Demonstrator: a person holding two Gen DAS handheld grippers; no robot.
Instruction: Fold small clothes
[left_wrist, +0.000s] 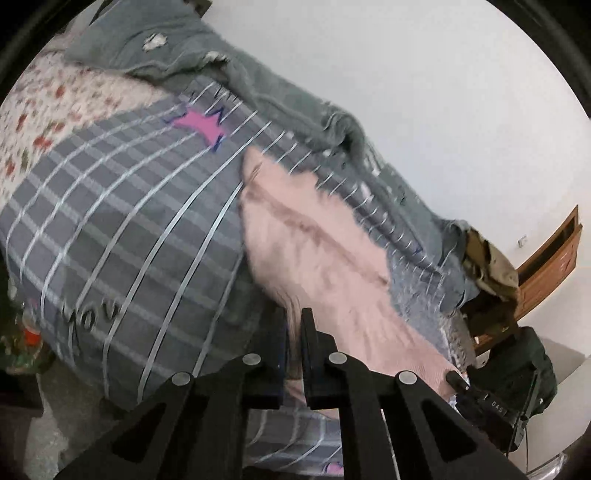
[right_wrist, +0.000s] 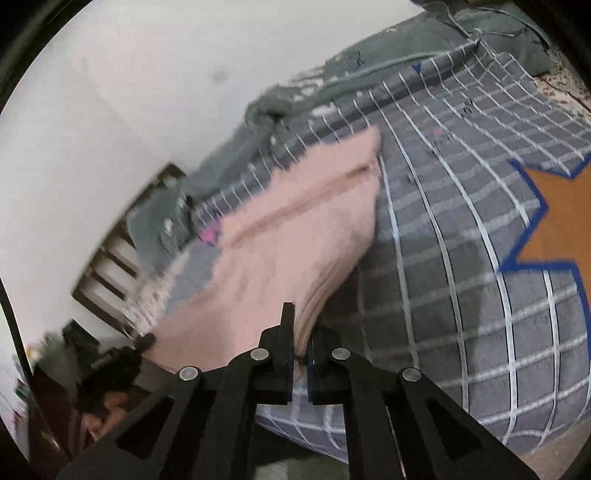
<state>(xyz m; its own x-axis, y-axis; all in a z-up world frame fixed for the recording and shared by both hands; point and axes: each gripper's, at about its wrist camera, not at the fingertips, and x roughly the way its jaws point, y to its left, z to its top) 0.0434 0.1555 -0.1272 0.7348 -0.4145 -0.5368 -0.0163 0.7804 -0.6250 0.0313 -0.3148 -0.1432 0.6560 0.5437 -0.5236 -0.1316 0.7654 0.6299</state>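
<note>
A small pink garment (left_wrist: 314, 251) is stretched between both grippers above a grey checked bedspread (left_wrist: 122, 221). My left gripper (left_wrist: 293, 332) is shut on one near edge of the pink garment. My right gripper (right_wrist: 301, 332) is shut on another near edge of the same pink garment (right_wrist: 280, 236), which is blurred with motion. In the left wrist view the other gripper (left_wrist: 458, 380) shows at the garment's far right corner. In the right wrist view the other gripper (right_wrist: 144, 341) shows at the garment's lower left.
A grey-green blanket (left_wrist: 207, 59) lies bunched along the far side of the bed by the white wall (left_wrist: 424, 92). A floral sheet (left_wrist: 48, 110) shows at the left. The bedspread (right_wrist: 461, 258) carries an orange star (right_wrist: 557, 218). A wooden frame (left_wrist: 546, 266) stands at the right.
</note>
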